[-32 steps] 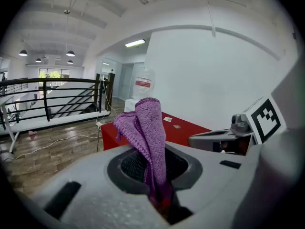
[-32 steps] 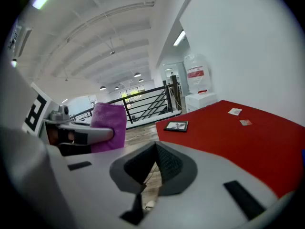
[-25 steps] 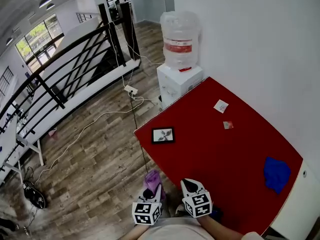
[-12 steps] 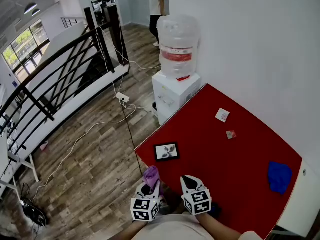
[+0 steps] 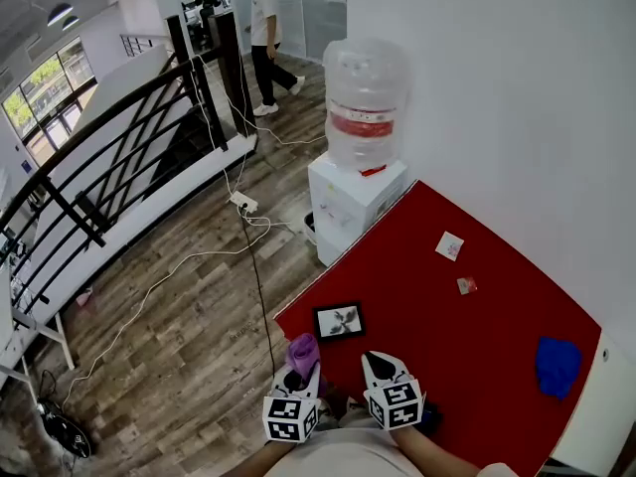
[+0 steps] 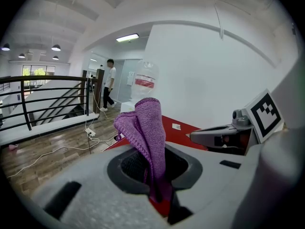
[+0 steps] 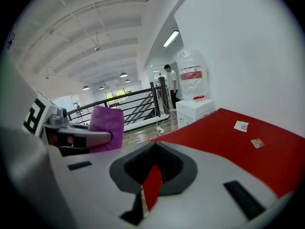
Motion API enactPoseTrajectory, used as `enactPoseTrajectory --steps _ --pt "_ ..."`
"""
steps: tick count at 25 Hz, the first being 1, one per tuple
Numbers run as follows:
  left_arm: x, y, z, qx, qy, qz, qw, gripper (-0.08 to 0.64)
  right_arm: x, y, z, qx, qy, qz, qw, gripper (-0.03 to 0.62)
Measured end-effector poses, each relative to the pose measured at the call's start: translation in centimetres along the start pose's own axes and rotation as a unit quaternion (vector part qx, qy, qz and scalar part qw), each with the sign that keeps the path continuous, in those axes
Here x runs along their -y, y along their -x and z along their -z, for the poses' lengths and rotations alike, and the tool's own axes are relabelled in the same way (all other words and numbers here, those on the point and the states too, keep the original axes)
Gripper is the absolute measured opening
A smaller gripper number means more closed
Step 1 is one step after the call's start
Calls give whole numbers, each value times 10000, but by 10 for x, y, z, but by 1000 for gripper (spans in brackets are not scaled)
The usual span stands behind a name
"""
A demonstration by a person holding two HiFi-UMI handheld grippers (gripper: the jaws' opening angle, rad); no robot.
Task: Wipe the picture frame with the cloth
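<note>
A small black picture frame (image 5: 340, 321) lies flat near the left corner of the red table (image 5: 467, 346). My left gripper (image 5: 302, 374) hovers just off the table's near-left edge, shut on a purple cloth (image 5: 302, 350). In the left gripper view that cloth (image 6: 147, 132) stands up in a bunch from between the jaws. My right gripper (image 5: 377, 364) hangs beside it over the table's near edge, shut with nothing in it; only a thin slit shows between its jaws (image 7: 151, 187). Both grippers sit just short of the frame.
A white water dispenser (image 5: 356, 199) with a large bottle (image 5: 365, 95) stands at the table's far corner. A blue cloth (image 5: 556, 366), a white card (image 5: 450, 245) and a small red packet (image 5: 465, 285) lie on the table. Cables (image 5: 248, 229) cross the wooden floor; a person (image 5: 263, 38) walks beyond the railing (image 5: 119, 137).
The head view has swung, so the frame now sits closer to the grippers. A person has walked into sight at the far end. Both grippers hold their stand.
</note>
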State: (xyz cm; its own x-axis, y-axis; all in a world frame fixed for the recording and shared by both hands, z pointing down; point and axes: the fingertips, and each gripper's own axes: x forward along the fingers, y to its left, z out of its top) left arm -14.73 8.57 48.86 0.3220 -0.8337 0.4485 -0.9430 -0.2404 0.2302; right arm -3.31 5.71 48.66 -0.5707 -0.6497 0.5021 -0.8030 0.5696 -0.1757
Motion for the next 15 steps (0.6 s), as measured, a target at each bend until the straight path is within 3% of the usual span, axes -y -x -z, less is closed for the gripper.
enactPoseTrajectory --steps 10,15 --pt "-11 -21 -17 53 64 -246 9997 61 16 -26 -19 -17 149 -227 9996 5" --pt "-19 -33 -14 -79 -95 -301 9995 61 24 -37 -19 -82 250 -227 9994 5"
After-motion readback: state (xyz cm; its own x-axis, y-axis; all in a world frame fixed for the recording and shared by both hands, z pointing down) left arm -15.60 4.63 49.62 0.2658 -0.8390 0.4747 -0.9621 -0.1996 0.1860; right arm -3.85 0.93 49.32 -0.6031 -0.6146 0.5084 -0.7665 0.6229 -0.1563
